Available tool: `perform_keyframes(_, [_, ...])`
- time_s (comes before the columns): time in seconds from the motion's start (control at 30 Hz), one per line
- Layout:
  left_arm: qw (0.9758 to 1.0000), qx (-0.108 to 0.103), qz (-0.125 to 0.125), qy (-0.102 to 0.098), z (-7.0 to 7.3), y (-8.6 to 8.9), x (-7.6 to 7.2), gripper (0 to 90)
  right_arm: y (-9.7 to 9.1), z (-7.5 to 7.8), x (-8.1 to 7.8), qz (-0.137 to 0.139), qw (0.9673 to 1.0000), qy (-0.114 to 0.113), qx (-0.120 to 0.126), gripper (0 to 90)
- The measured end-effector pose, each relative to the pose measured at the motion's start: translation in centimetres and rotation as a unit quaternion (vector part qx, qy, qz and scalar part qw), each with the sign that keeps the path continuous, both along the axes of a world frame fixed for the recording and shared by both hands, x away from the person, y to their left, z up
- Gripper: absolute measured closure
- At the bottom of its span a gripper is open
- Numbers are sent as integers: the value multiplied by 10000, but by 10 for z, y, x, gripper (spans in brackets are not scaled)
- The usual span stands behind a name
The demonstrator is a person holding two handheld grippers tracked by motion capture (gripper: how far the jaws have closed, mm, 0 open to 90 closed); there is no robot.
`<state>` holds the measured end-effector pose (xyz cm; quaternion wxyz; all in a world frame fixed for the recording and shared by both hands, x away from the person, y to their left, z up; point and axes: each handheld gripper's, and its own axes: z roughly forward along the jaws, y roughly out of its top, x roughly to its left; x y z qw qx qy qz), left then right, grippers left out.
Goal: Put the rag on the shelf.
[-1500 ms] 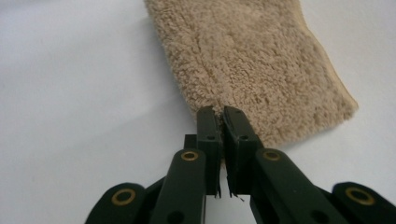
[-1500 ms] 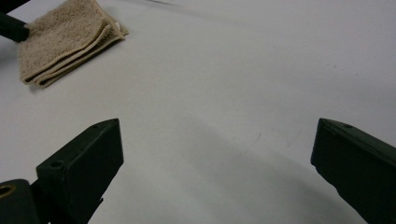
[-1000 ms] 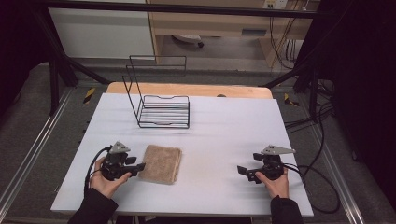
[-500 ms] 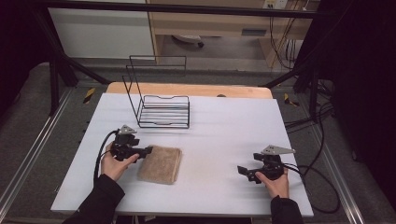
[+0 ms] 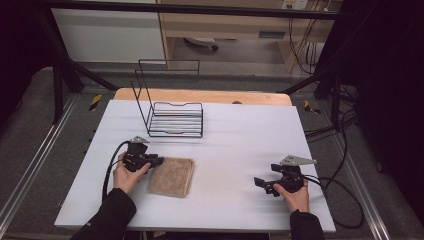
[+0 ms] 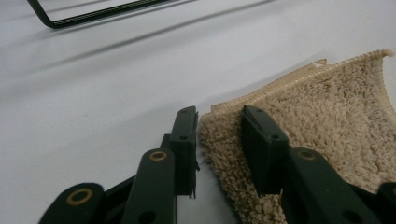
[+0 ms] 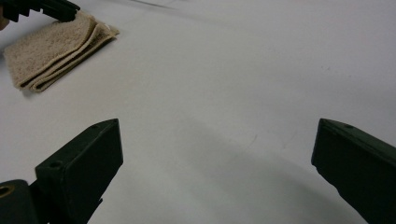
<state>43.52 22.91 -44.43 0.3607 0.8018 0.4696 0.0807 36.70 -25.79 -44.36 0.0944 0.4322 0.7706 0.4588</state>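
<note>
While closing, fingers (image 6: 219, 149) astride towel (image 6: 317, 121).

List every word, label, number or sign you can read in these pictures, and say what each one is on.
There is no readable text.
Towel: plain beige pile, no tag or print showing.
Wire rack: bare black wire, no label.
Left gripper and right gripper: black jaws, unmarked.
Yellow-and-black hazard strips on the floor: stripes, no lettering.
</note>
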Motion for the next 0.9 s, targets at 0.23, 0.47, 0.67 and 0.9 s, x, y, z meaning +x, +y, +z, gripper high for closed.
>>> perform_keyframes(0.23, [10000,53,-70,-13,0,-4,-2,760,4,3,2,-67,10000,5,-26,22])
perform_keyframes(0.47, [9999,78,-104,-34,-1,-5,-2,805,24,10,8,-111,9999,43,15,5])
perform_keyframes(0.67, [9995,211,-179,-155,-1,-7,-4,807,55,16,16,-51,10000,-7,-62,4])
perform_keyframes(0.9, [9994,186,-217,-168,-1,-6,-3,807,109,21,30,63,9999,-38,-117,4])
